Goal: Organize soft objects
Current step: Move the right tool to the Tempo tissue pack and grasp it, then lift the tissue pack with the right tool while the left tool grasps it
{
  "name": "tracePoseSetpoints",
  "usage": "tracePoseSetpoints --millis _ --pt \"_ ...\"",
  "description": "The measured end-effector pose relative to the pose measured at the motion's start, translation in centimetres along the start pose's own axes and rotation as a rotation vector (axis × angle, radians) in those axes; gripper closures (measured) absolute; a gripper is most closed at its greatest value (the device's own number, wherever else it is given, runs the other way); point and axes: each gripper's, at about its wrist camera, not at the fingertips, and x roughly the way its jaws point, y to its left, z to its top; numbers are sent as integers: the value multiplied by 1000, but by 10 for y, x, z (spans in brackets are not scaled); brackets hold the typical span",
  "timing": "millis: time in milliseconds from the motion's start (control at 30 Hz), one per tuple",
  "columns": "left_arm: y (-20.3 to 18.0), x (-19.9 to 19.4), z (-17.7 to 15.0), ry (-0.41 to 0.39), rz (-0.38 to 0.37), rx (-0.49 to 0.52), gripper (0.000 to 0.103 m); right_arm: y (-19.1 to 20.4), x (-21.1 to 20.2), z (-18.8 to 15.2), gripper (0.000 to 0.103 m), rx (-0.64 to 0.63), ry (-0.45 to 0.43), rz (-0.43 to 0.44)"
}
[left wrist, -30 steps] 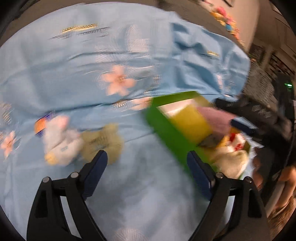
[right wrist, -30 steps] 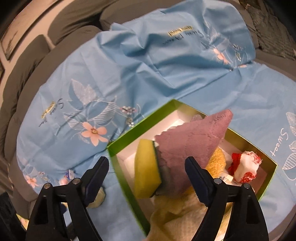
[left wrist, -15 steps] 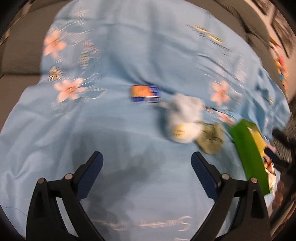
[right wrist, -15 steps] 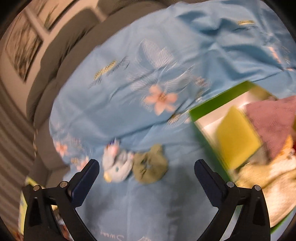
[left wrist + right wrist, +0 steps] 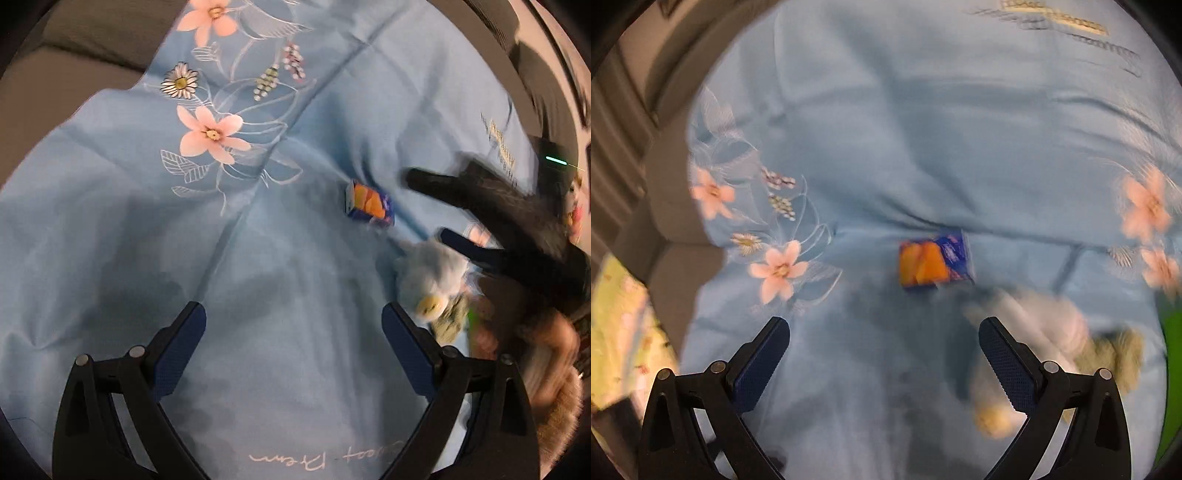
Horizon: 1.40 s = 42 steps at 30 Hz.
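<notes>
Orange-blue packet (image 5: 936, 263) lies flat on the light blue floral sheet (image 5: 258, 258), apart from a pale plush toy (image 5: 430, 280) w/ yellow patch; olive soft bit (image 5: 452, 321) touches the plush. Sheet covers grey cushions (image 5: 74, 74). Left tool (image 5: 293, 341) & right tool (image 5: 882, 358): jaws just opened wide, nothing between.

A home living room, a grey cushioned sofa (image 5: 92, 40) draped with a light blue floral sheet (image 5: 258, 258) printed with pink flowers and cursive lettering, a framed picture (image 5: 670, 5) on the pale wall behind, dim indoor light
</notes>
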Motion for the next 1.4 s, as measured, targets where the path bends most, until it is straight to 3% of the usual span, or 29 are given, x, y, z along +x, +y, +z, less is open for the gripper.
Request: tracePoseSetpoints --millis 167,300,367,433,500,667,800,967,1067,1233,1333,1400 --pt "12 1 8 9 7 -44 8 8 82 26 0 -2 110 -216" --pt "17 5 12 48 -55 -74 8 -3 110 35 0 -4 84 -344" --pt "15 6 14 43 -38 -59 8 -18 123 33 1 43 119 -318" --pt "12 7 16 31 -4 -35 8 -25 131 29 9 37 139 -313" --pt "9 8 17 27 18 -13 8 -23 126 27 27 2 104 -304" --pt "10 7 17 28 12 -19 8 -22 92 25 27 66 68 -171" --pt "6 -4 12 -5 15 -14 8 -10 30 19 27 122 -3 32" --pt "-4 -17 -3 -33 5 1 8 -13 -47 -14 27 121 -27 168" --pt "-13 -21 -12 -48 30 42 8 -29 -72 -47 27 115 -22 154" --pt "-26 -24 -32 -61 42 66 8 -68 -93 -116 27 123 27 -13" --pt "-43 -19 -52 -37 61 125 8 -103 -91 -146 27 208 71 12" --pt "-54 -15 -64 -30 76 178 8 -118 -85 -152 27 241 90 -18"
